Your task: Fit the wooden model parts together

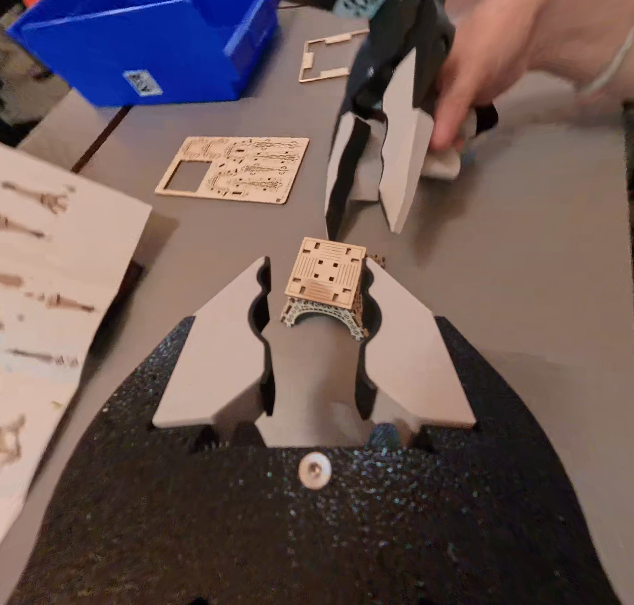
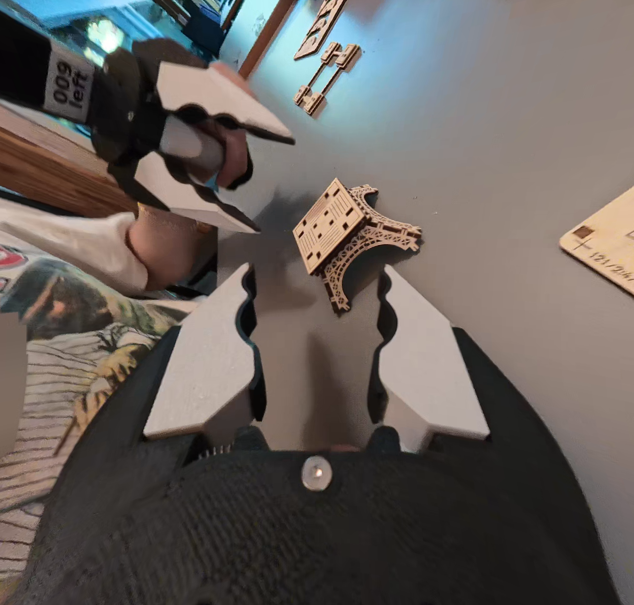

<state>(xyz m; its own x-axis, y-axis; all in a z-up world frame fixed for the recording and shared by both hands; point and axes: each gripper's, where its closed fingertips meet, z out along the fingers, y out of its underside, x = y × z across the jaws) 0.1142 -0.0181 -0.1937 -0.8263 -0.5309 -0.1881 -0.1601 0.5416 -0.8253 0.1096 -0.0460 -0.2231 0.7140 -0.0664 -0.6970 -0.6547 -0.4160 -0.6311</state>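
The wooden model base (image 1: 324,278) is a square slotted platform on lattice arch legs and stands on the grey table (image 1: 497,314). My left gripper (image 1: 317,266) is open and empty, and the base shows between its fingertips. The right wrist view shows that gripper (image 2: 274,185) short of the base (image 2: 331,231), not touching it. My right gripper (image 2: 319,271) is open and empty, with the base just beyond its fingertips. In the left wrist view it (image 1: 367,230) hangs just behind the base, tips down, held by a hand (image 1: 514,56).
A blue bin (image 1: 154,39) stands at the back left. A wooden parts sheet (image 1: 233,170) and an emptied wooden frame (image 1: 326,56) lie behind the base. An instruction sheet (image 1: 51,262) lies at the left. Another wooden sheet's corner (image 2: 603,245) is near the right gripper.
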